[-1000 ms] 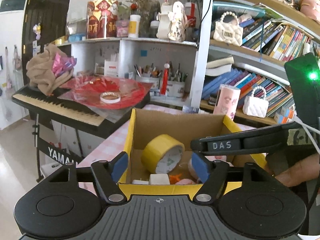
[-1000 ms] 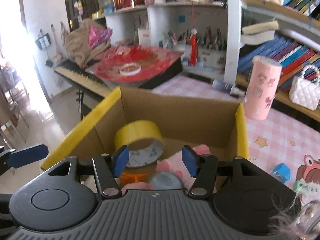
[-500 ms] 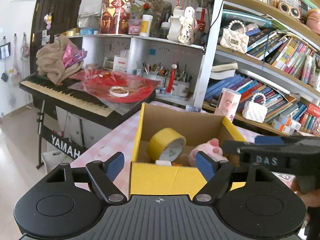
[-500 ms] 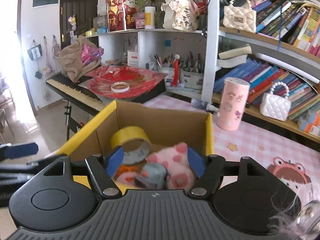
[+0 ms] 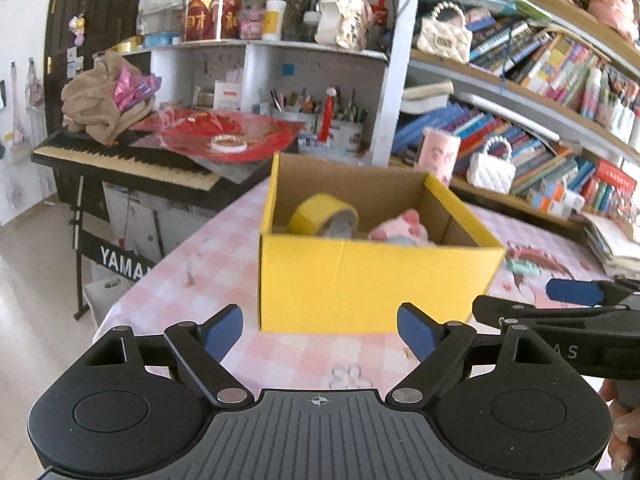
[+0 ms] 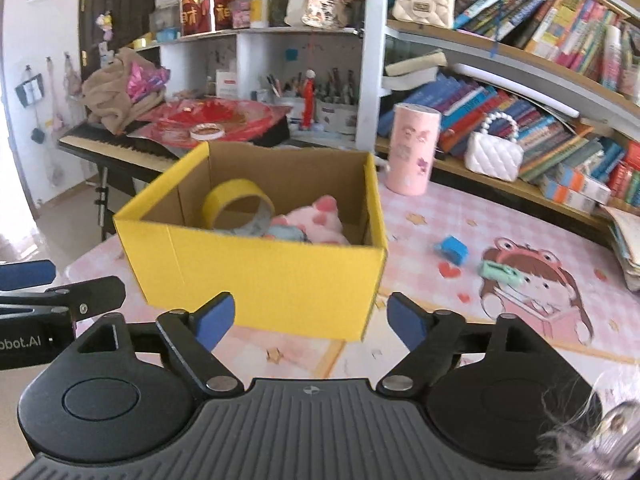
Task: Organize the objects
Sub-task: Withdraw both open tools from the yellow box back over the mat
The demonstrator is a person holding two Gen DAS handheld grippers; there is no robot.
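While both grippers have just been opening and hold nothing, we note the blue block (image 6: 451, 249) and green block (image 6: 501, 273) right of the yellow box (image 6: 256, 268), nearer the right gripper (image 6: 310, 322) than the left gripper (image 5: 320, 330).

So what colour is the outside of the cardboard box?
Bright yellow outside, plain brown inside; the box shows best in the right wrist view.

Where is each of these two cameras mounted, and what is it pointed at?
Left wrist: on the left gripper, facing the yellow cardboard box; a fingertip shows bottom right.
Right wrist: on the right gripper, facing that box and the pink checked tablecloth; no hand is visible.
Shared: box, yellow tape roll, pink plush pig.
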